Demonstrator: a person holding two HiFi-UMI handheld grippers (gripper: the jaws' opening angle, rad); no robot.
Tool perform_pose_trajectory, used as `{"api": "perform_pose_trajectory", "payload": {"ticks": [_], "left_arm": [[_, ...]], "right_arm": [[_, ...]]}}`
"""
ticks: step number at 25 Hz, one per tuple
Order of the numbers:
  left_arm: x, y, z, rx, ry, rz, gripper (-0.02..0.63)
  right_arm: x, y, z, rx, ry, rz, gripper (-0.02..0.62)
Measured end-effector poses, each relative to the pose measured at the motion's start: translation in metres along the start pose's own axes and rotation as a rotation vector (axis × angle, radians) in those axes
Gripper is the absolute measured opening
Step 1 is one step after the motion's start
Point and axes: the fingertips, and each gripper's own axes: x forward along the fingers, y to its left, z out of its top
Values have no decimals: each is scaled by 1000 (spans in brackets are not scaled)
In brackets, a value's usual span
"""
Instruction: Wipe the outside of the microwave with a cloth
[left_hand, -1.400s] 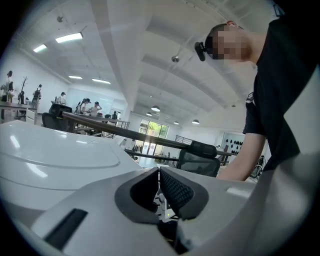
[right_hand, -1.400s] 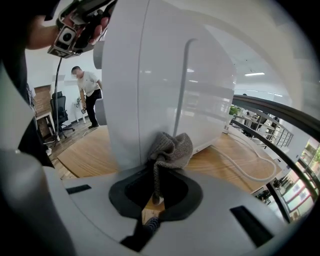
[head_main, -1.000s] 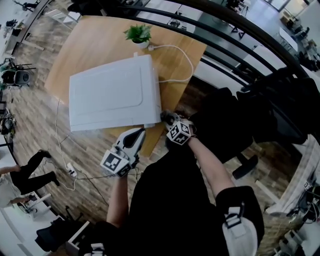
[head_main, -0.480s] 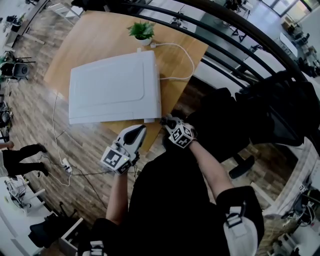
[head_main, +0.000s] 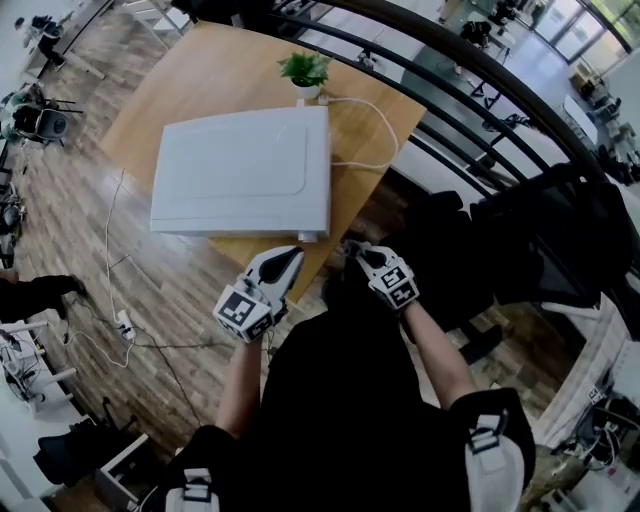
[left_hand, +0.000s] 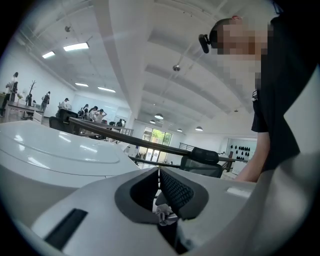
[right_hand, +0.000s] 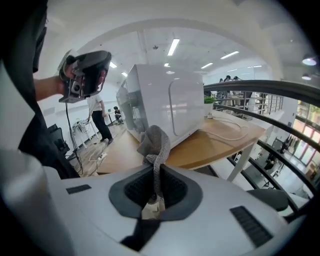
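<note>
Head view shows the white box-shaped microwave on the light wooden table, its front right corner nearest the person. Against a second ago the right tool has drawn slightly off that corner, so the grey knitted cloth pinched between its jaws stands clear of the casing, near but apart. The left tool, jaws pressed together, stays by the front edge without touching. This looks like a pause between strokes: no wiping is under way, and the cloth must come back onto a face, perhaps the right side
</note>
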Motion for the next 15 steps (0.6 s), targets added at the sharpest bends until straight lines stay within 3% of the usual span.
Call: {"api": "perform_pose_trajectory", "payload": {"ticks": [4,10,15], "left_arm": [[-1,-2,0,-22,-33,5,9],[-6,-14,-1,-15,-58,-7,9],[-9,-17,-8,22,-5,-2,9]], "right_arm": [[-32,-12,21,31,-60,-21,14],[-89,-13,62,-17,-162,-55,14],[-118,-19,88,-30,-233,-106,12]]}}
